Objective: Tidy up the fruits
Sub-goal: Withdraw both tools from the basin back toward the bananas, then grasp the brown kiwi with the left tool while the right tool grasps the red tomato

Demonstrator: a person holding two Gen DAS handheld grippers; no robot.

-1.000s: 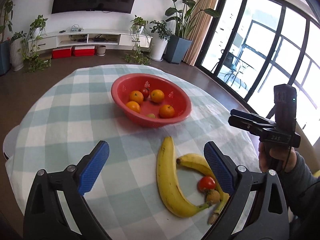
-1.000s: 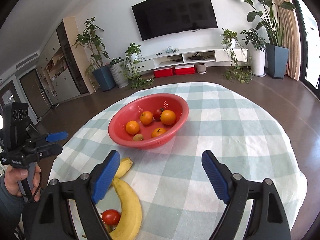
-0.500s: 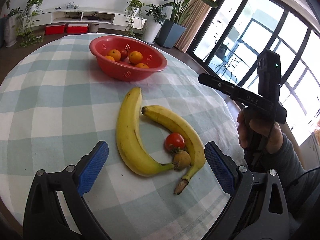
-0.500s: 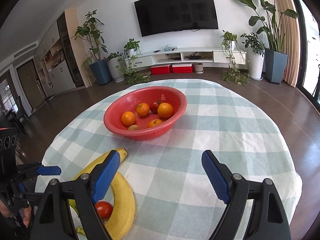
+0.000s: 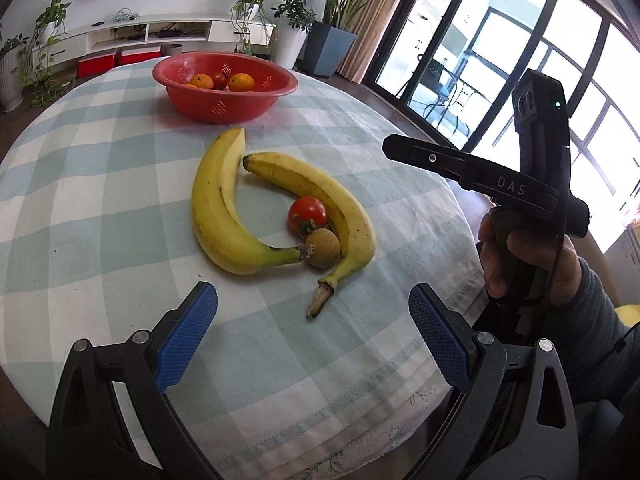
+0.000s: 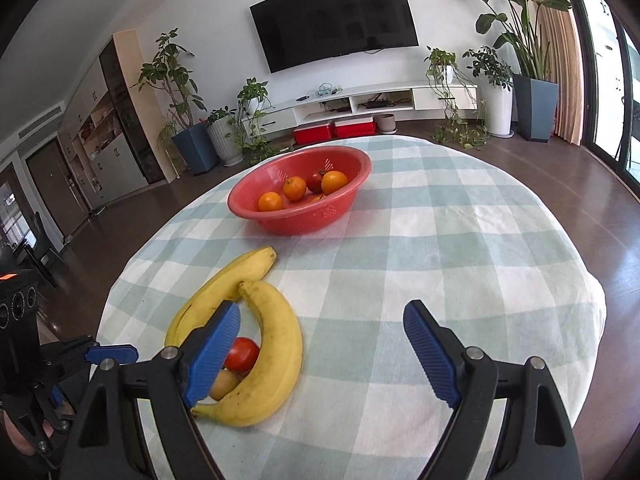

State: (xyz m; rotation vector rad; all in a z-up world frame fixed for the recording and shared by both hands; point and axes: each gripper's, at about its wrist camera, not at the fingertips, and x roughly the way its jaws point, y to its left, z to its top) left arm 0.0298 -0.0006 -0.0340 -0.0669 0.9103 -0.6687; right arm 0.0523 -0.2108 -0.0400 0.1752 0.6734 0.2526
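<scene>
- Part done, by judgement: red bowl well ahead of both tongs, already holding several oranges and one small red fruit.
- Left to do, by judgement: four loose fruits on the checked desk, none gripped.
- Left banana and right banana just ahead of the left tongs, tips almost meeting at the far end, stems toward the tongs.
- Tomato and small brown fruit cradled between the bananas, touching each other; brown fruit against the left banana's stem.
- Left tongs: spread wide, nothing between the pads, hovering short of the stems.
- Right tongs: also spread wide and empty; fruit cluster off to their left side, one blue pad overlapping it in view only.
- In the left wrist view, right tongs seen side-on beyond the right banana, held by a hand in a grey sleeve.
- Hard to make out: count of oranges, bowl wall hiding the lower ones; kind of the brown fruit; kind of the red fruit in the bowl.
- Hidden in the right wrist view: most of the brown fruit and part of the tomato behind the pad.
- Cut off: near desk edge below both tongs.
</scene>
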